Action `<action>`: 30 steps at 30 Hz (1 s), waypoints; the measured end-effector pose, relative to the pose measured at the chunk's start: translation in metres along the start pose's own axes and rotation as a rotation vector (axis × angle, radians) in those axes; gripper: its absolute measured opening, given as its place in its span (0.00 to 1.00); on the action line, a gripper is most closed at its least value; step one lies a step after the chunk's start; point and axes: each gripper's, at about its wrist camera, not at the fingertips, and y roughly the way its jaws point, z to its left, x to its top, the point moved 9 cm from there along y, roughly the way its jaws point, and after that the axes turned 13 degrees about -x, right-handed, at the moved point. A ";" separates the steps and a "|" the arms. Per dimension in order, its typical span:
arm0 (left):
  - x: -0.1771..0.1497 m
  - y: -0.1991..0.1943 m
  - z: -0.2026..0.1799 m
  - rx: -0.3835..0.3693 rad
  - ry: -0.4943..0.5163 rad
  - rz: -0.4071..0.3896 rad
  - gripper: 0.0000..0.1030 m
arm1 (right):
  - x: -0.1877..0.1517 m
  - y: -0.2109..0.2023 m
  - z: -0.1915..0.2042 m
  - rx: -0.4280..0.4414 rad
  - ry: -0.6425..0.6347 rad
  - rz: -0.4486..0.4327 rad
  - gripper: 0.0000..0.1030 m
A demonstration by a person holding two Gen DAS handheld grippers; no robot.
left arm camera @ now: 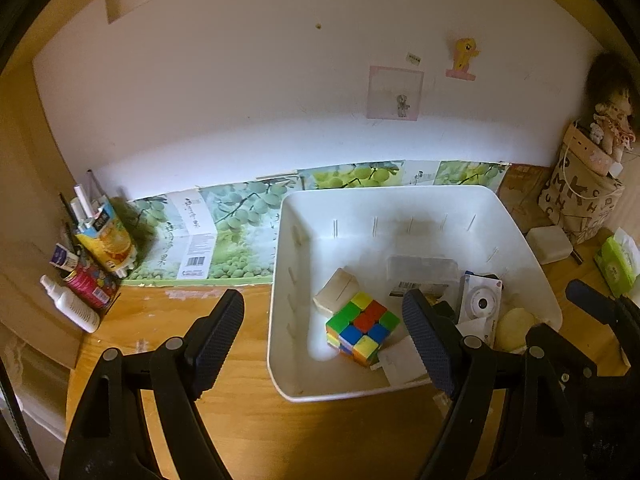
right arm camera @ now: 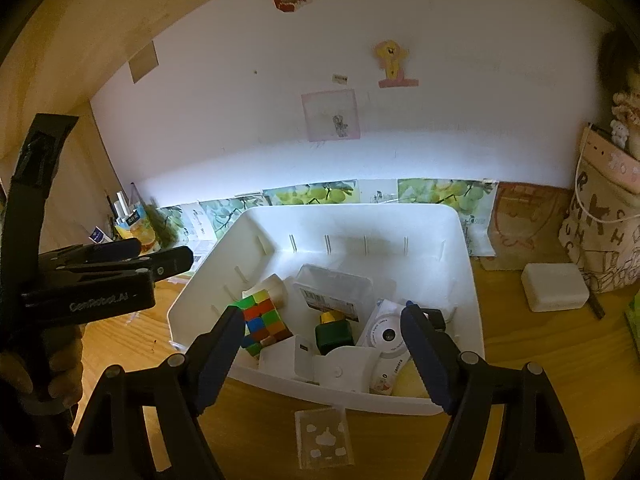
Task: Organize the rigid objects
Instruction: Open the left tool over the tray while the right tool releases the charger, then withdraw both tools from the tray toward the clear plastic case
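Observation:
A white plastic bin (left arm camera: 384,192) stands on the wooden desk against the wall. Inside lie a multicoloured puzzle cube (left arm camera: 362,330), a cream block (left arm camera: 336,290), a clear lidded box (left arm camera: 422,270) and a small white camera (left arm camera: 480,300). My left gripper (left arm camera: 322,304) hovers open over the bin's near left side, with nothing between its fingers. The right wrist view shows the same bin (right arm camera: 352,210) with the cube (right arm camera: 262,322), a dark green bottle (right arm camera: 334,330) and the camera (right arm camera: 386,332). My right gripper (right arm camera: 324,315) stands open above the bin's front wall, empty. A small clear case (right arm camera: 324,436) lies on the desk before the bin.
Bottles, tubes and a juice carton (left arm camera: 108,240) crowd the back left corner. A white rectangular block (right arm camera: 554,286) and a lettered fabric bag (right arm camera: 600,240) with a doll on top sit to the right. A green tissue pack (left arm camera: 616,264) lies at the far right.

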 end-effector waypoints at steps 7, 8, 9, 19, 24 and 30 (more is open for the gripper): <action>-0.020 -0.020 0.001 -0.009 -0.047 0.008 0.81 | 0.001 -0.016 0.002 -0.002 -0.010 -0.015 0.79; -0.024 -0.022 0.001 -0.006 -0.048 0.013 0.81 | 0.001 -0.017 0.003 -0.002 -0.010 -0.016 0.79; -0.027 -0.024 0.000 -0.003 -0.048 0.016 0.81 | 0.001 -0.019 0.003 -0.003 -0.011 -0.016 0.79; -0.055 -0.045 0.003 0.021 -0.132 0.019 0.81 | -0.012 -0.030 0.010 -0.007 -0.034 0.023 0.80; -0.064 -0.050 0.003 0.016 -0.150 0.031 0.81 | -0.028 -0.031 0.014 -0.013 -0.067 0.062 0.80; -0.077 -0.054 0.001 0.009 -0.161 0.062 0.81 | -0.048 -0.029 0.019 -0.017 -0.103 0.101 0.80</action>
